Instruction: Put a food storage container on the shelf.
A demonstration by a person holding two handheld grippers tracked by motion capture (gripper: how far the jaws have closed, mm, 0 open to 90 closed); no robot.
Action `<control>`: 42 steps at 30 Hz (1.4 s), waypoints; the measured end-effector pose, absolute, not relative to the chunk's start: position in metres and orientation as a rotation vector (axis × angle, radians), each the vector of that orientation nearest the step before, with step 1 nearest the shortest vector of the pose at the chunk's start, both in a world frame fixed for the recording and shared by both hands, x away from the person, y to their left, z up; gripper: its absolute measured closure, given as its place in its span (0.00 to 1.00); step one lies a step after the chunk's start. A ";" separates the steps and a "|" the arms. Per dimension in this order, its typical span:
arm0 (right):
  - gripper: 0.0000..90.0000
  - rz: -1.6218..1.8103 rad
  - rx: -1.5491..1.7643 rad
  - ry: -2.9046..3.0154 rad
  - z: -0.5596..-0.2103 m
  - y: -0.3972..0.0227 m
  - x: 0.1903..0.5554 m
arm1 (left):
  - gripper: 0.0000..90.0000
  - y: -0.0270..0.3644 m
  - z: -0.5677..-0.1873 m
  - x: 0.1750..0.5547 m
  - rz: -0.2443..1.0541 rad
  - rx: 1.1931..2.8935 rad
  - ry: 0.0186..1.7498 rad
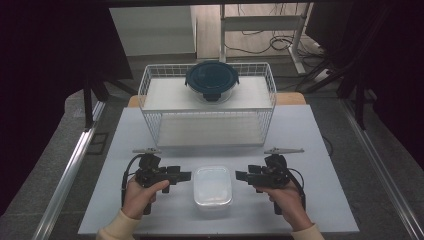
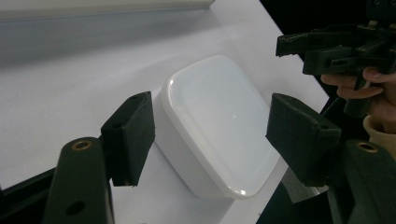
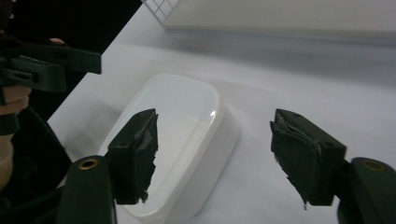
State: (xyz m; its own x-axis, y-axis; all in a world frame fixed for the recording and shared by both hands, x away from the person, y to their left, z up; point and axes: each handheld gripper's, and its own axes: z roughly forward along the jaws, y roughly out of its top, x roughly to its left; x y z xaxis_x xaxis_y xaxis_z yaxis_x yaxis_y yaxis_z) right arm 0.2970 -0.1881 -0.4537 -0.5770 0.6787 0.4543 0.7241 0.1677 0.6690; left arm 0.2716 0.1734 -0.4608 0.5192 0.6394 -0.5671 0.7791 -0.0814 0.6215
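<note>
White lidded box (image 1: 213,186) between left tongs (image 1: 186,175) and right tongs (image 1: 240,175), both released, not touching.

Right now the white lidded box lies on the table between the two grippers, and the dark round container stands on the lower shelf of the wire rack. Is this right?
Not quite. The dark round container stands on the upper shelf of the wire rack, as the high view shows. The white lidded box does lie on the table between the left gripper and right gripper.
</note>
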 end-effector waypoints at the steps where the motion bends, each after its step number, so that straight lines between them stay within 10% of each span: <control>1: 0.36 -1.401 -1.420 -2.362 -0.454 -0.188 0.297 | 0.36 0.173 -0.461 0.272 -0.180 1.790 1.186; 24: 0.53 -1.295 -1.343 -2.271 -0.489 -0.171 0.298 | 0.43 0.166 -0.500 0.273 -0.348 1.719 1.255; 42: 0.68 -1.260 -1.367 -2.214 -0.496 -0.164 0.299 | 0.71 0.159 -0.522 0.276 -0.477 1.617 1.293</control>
State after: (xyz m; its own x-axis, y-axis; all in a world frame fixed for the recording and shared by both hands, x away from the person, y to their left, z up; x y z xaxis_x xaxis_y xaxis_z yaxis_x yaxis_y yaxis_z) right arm 0.2994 -0.1639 -0.4956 -0.5286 0.6049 0.5955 0.8209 0.1859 0.5399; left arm 0.2761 0.1592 -0.5218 0.3583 0.5156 -0.7783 0.8975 0.0393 0.4392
